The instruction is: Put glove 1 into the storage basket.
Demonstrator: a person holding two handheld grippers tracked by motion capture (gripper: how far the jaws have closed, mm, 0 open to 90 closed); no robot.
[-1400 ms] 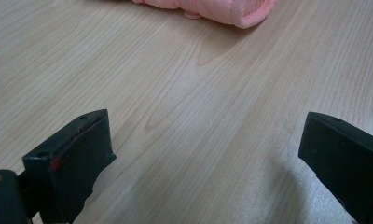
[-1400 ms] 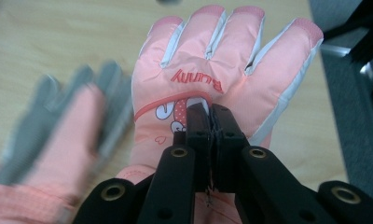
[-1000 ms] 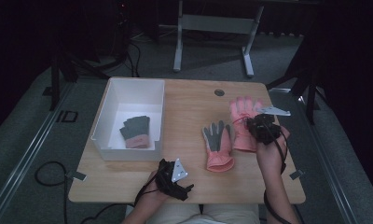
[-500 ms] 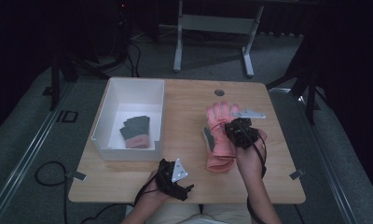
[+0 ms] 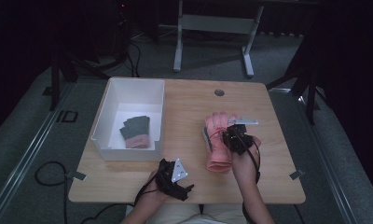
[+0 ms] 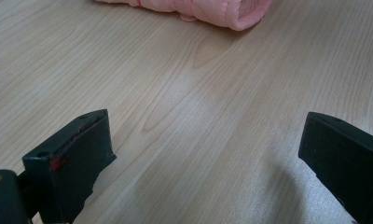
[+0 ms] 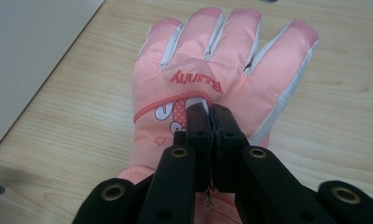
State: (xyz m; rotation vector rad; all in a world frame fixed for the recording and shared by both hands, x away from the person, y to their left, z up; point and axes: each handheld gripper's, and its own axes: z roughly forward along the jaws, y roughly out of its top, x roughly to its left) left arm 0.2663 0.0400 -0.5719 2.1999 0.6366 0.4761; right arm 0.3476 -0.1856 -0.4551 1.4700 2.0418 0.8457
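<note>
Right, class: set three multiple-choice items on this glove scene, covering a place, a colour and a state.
1. The grey glove lies: A in the white box; B on the floor; C on a chair.
2. The glove in the right gripper is: A blue; B pink; C green.
3. The left gripper is: A shut on a glove; B shut on nothing; C open.
Key: 1 A, box walls surround it. 2 B, shut jaws pinch the pink glove. 3 C, bare table shows between its jaws.

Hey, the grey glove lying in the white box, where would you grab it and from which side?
Take the grey glove by its pink cuff, coming straight down from above: it lies flat on the floor of the white box, whose walls block any sideways approach, and the cuff looks thickest.
</note>
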